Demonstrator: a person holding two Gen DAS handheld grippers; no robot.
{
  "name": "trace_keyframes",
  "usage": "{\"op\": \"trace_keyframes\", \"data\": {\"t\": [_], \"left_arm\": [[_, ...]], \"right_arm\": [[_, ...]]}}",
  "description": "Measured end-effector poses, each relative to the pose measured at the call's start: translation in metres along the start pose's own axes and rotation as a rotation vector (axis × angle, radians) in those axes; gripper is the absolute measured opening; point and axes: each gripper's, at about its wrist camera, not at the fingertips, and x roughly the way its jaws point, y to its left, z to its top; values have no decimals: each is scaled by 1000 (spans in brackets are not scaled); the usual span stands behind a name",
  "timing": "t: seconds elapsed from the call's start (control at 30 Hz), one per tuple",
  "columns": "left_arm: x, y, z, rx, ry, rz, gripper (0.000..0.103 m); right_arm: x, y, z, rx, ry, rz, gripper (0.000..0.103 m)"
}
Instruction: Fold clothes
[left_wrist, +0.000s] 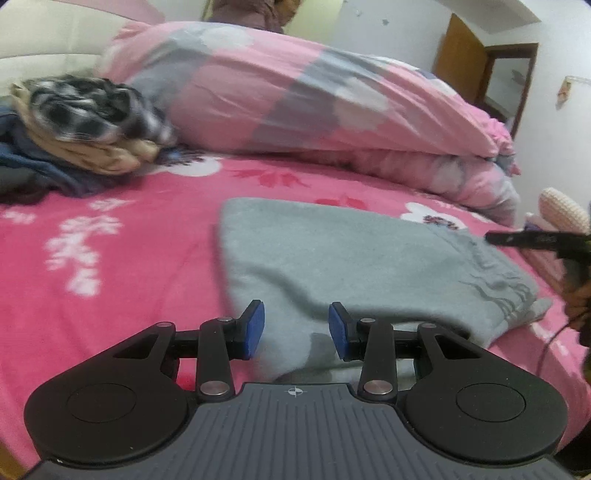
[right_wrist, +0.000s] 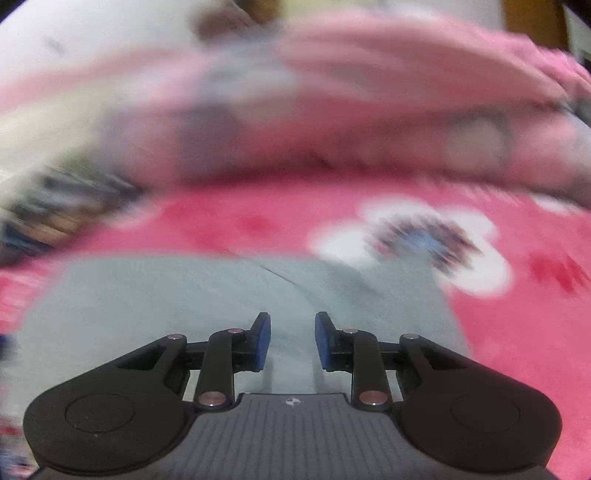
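A grey garment lies folded flat on the pink flowered bedspread, its ribbed hem at the right. My left gripper hovers open over the garment's near left edge, nothing between its blue pads. In the left wrist view the right gripper's black finger pokes in from the right edge above the garment, held by a hand. The right wrist view is motion-blurred: my right gripper stands open above the grey garment, holding nothing.
A rolled pink and grey quilt runs across the back of the bed. A heap of clothes, with a black-and-white checked piece on top, sits at the far left. A wooden door stands at the back right.
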Motion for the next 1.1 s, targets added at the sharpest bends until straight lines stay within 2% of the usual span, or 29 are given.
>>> {"op": "trace_keyframes", "data": {"t": [0.07, 0.1, 0.13, 0.3, 0.37, 0.47, 0.57, 0.63, 0.67, 0.7, 0.87, 1.03, 1.1], "left_arm": [[-6, 3, -4, -6, 2, 18, 38], [-9, 4, -5, -12, -1, 16, 38], [-11, 2, -6, -15, -8, 13, 38], [-23, -14, -3, 50, -68, -46, 38], [-19, -22, -3, 90, -67, -77, 38], [-8, -38, -6, 178, -43, -105, 38], [1, -53, -11, 278, -23, -129, 38], [5, -60, -13, 320, -16, -136, 38], [6, -62, -14, 333, -17, -134, 38], [8, -64, -14, 347, -18, -133, 38], [16, -74, -15, 405, -39, -114, 38], [25, -75, -12, 411, -48, -102, 38], [27, -73, -13, 408, -47, -105, 34]], "right_arm": [[-13, 18, 4, 4, -34, 65, 29], [-1, 27, -6, -21, 17, 82, 30], [22, 34, -24, -64, 131, 81, 31], [1, 69, -13, -82, 71, 203, 32], [-8, 83, -8, -88, 41, 252, 32], [-23, 103, 0, -96, -4, 327, 39], [-4, 131, -9, -164, 55, 340, 39], [13, 142, -15, -198, 106, 303, 27], [16, 142, -15, -177, 118, 301, 6], [19, 141, -16, -153, 127, 302, 3], [8, 125, -9, 33, 73, 350, 2], [6, 111, -8, 126, 55, 400, 2], [8, 108, -7, 155, 65, 414, 3]]}}
